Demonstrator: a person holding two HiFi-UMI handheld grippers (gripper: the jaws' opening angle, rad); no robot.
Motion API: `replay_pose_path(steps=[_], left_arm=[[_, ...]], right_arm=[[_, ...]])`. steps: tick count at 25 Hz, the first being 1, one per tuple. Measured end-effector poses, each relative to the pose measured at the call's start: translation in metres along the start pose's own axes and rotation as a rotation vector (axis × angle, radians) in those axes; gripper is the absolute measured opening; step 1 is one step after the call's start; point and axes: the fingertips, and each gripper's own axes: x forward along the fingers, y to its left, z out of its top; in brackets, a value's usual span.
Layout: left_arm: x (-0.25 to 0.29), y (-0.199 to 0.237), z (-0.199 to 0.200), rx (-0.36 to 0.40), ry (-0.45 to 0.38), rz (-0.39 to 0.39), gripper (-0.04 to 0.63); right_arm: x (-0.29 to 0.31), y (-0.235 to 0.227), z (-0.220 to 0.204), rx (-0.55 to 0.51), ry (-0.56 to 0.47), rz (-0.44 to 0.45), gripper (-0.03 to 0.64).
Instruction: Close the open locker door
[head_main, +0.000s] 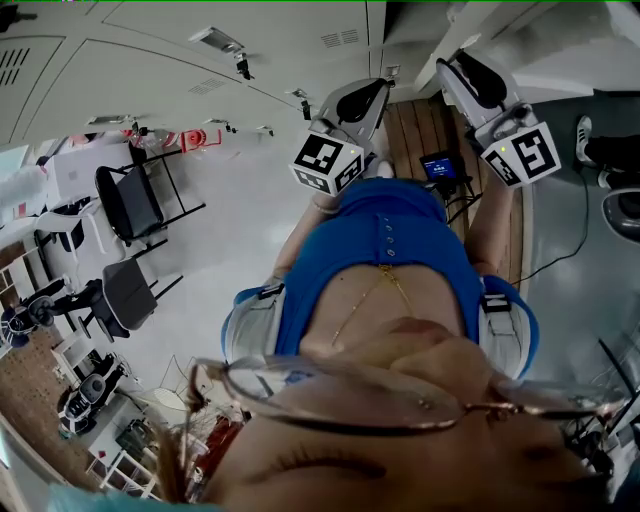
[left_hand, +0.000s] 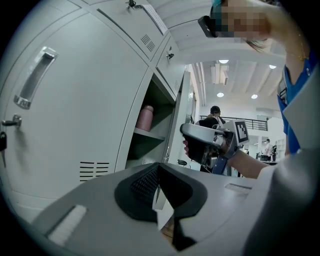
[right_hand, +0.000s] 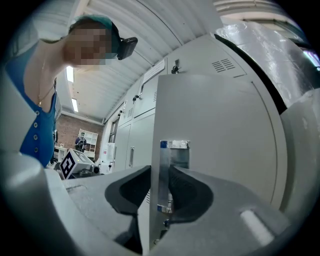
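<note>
The open locker door is a grey metal panel, and its edge with the metal latch plate stands between my right gripper's jaws. Both pads lie against that edge and are still drawing in a little. From the left gripper view the door shows edge-on, with the right gripper on its far side. The open compartment holds a pink bottle on a shelf. My left gripper hangs shut and empty in front of the lockers. In the head view both grippers are held up ahead.
A closed locker with a handle and a key in its lock stands left of the open one. Black chairs are off to the left. A small screen on a stand sits on the wooden floor strip. People stand in the background.
</note>
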Motion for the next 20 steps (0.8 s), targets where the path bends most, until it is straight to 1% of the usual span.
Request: replay_pose_path(steps=[7, 15, 20], left_arm=[[0.001, 0.013, 0.003, 0.0, 0.006, -0.013, -0.011], [-0.002, 0.031, 0.006, -0.001, 0.007, -0.01, -0.012], [-0.003, 0.039, 0.008, -0.001, 0.009, -0.012, -0.011]], right_arm=[[0.021, -0.004, -0.001, -0.008, 0.002, -0.019, 0.112], [0.052, -0.014, -0.005, -0.018, 0.027, -0.067, 0.112], [0.067, -0.02, -0.006, -0.023, 0.026, -0.073, 0.101]])
